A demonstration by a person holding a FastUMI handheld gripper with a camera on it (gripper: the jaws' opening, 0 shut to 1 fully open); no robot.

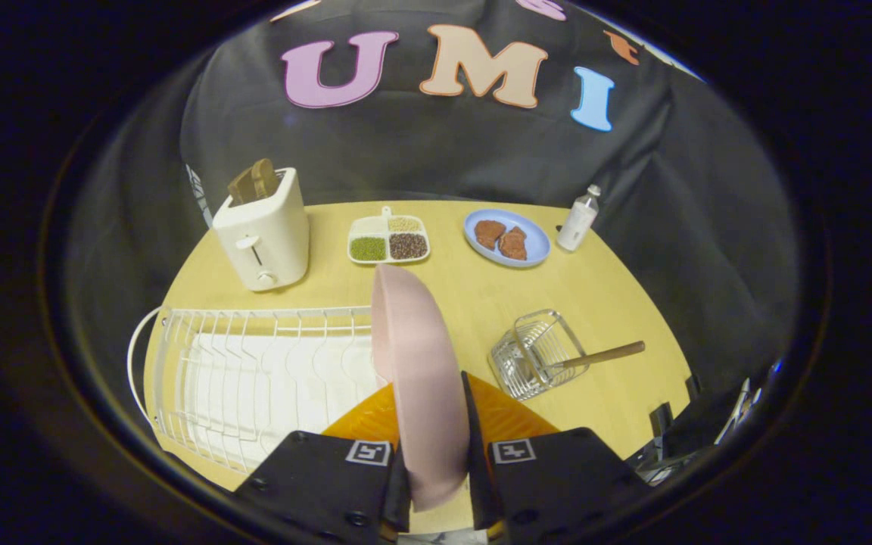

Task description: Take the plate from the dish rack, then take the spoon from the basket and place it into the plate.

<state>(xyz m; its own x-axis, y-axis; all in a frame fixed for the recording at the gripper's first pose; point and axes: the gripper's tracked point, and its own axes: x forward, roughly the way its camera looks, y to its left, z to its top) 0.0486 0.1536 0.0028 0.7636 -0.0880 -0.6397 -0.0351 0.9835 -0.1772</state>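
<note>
Now jaws grip plate (417,378), spoon (595,356) in basket (530,363)

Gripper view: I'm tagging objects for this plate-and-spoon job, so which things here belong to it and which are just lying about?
Belong to the job:
pink plate, held on edge between the tool's fingers
dish rack
wire basket
spoon, leaning in the basket

Just lying about:
toaster
divided tray of beans
blue plate of food
small bottle
</note>
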